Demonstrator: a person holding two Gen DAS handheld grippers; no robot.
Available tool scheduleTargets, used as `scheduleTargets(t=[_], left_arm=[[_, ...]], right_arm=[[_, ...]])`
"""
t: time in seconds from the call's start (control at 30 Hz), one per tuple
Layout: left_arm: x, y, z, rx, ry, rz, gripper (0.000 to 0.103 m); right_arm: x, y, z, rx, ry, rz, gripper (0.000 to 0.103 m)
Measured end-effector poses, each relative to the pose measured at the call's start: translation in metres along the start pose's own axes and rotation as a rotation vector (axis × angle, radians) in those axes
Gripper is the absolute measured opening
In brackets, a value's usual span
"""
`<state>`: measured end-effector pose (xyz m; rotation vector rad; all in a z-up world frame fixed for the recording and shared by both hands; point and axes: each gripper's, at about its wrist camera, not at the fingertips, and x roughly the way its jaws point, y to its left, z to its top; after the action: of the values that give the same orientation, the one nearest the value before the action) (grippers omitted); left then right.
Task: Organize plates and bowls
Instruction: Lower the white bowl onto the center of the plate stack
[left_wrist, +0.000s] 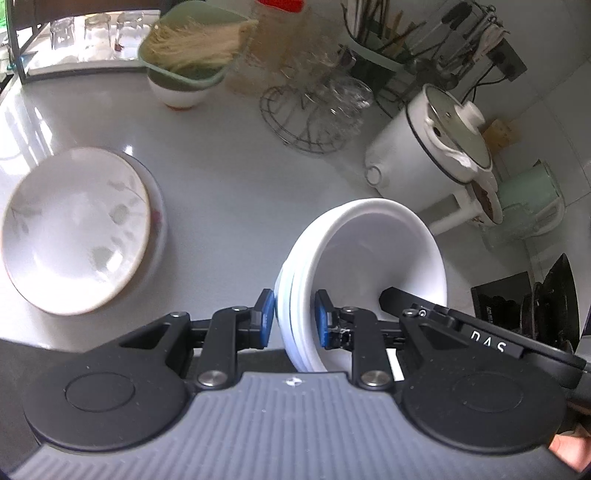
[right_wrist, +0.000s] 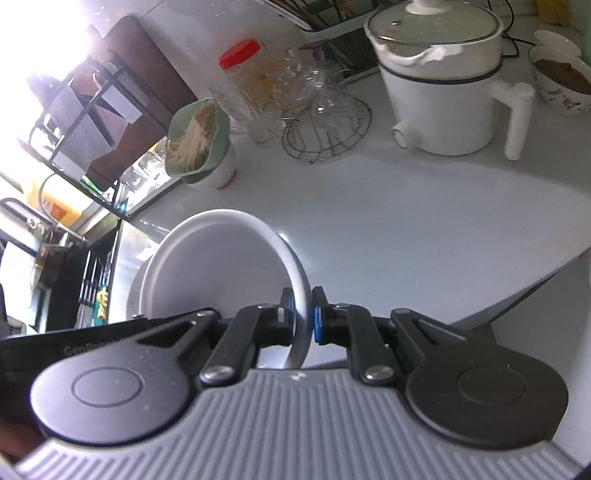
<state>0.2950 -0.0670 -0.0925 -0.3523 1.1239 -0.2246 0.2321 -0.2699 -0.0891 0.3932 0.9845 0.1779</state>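
Both grippers lift white bowls over a glossy white desk (left_wrist: 229, 184).
Left gripper (left_wrist: 295, 319) fingers clamp a stack of bowls (left_wrist: 369, 251); right gripper (right_wrist: 303, 314) fingers pinch its rim. Floral plate (left_wrist: 74, 229) at nine o'clock, cooker (left_wrist: 417, 155) at two.

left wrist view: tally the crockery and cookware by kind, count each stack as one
plate stack: 1
white bowl stack, held: 1
single bowls: 2
electric pot: 1
total: 5
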Motion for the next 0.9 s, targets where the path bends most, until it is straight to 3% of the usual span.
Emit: scheduleTargets(t=[0.5,0.9], left_arm=[[-0.026,0.131,0.057,-0.038,-0.018,0.015,0.028],[0.006,0.206,0.082,-0.057,0.054,0.059,0.028]], right_arm=[[0.069,0.116,0.003,-0.059,0.031,0.002,0.013],[0.140,0.164,-0.007,-0.076,0.114,-0.042,0.015]])
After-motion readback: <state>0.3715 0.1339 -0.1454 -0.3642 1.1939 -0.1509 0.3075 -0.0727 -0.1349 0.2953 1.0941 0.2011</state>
